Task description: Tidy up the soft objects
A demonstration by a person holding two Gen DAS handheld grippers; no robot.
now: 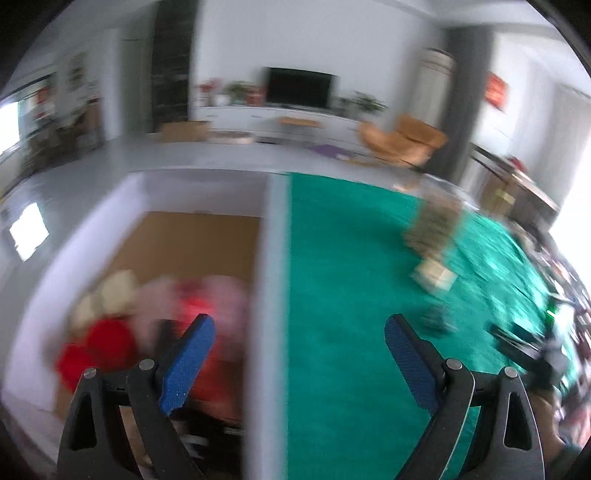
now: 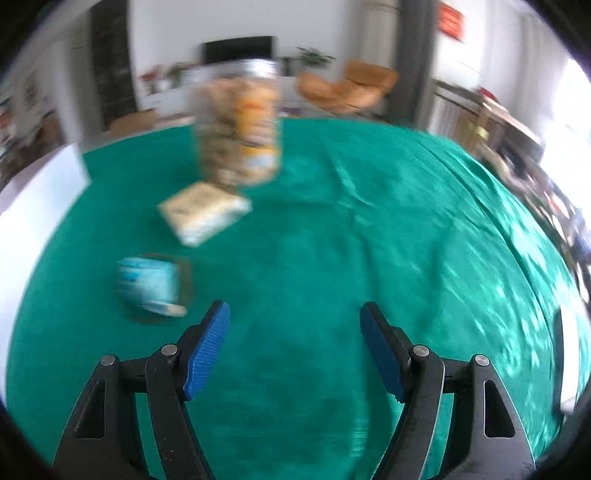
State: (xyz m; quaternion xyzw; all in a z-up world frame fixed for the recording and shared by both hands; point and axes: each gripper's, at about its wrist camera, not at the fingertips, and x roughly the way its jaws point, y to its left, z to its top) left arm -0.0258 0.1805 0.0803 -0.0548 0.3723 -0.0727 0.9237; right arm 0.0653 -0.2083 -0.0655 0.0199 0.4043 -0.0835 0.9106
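Left tongs: I read them spread wide, nothing between the pads, straddling the box wall.
Right tongs: released, empty, above the green counter.
Soft objects: red and pink, blurred, inside the white box.
On the counter: clear jar, flat packet, blue pack.

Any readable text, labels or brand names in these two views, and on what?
None can be read; motion blur smears everything.
Red wall sign: pale marks, illegible.
Tall jar: yellow label, illegible.
Flat packet: print, illegible.
Blue packet: white print, illegible.
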